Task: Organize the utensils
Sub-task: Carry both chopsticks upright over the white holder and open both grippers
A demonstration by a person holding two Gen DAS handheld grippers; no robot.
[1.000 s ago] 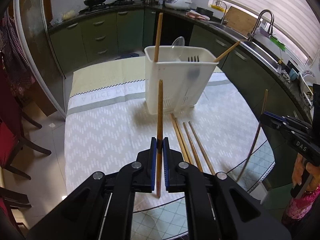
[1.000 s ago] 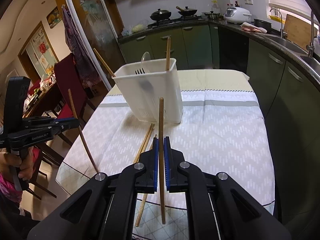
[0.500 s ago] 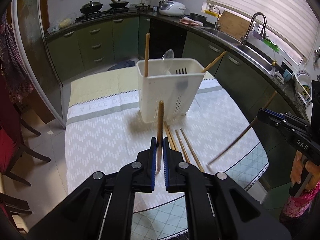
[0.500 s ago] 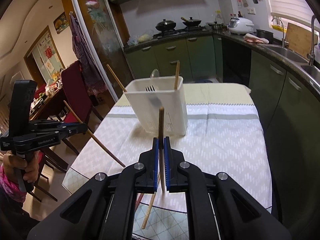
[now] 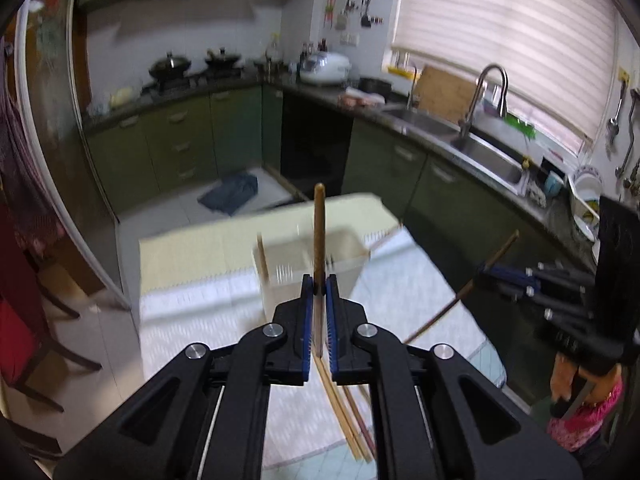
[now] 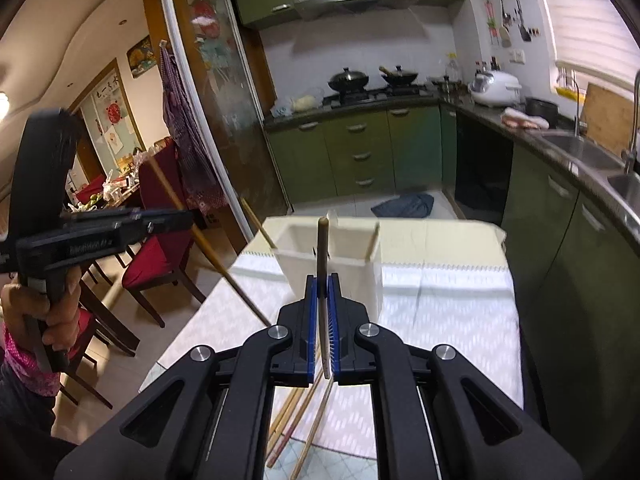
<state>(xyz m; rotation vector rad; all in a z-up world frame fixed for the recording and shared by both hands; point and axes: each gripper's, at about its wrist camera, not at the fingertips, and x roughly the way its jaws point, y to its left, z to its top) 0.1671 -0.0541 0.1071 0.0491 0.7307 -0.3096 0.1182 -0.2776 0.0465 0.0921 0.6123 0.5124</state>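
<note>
So a wooden chopstick (image 5: 319, 232) is pinched upright in the left gripper (image 5: 319, 296) and another chopstick (image 6: 322, 256) is clamped in the right gripper (image 6: 323, 292), both held up over the table (image 6: 448, 320) near the white utensil holder (image 6: 344, 276), with loose chopsticks (image 6: 292, 416) left lying below.

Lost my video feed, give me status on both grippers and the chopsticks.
Left gripper shut on chopstick. Right gripper shut on another chopstick. White holder ahead, path clear.

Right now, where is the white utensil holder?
The white utensil holder stands on the tablecloth beyond both grippers, centre in each wrist view, loose chopsticks lying on its near side.
</note>
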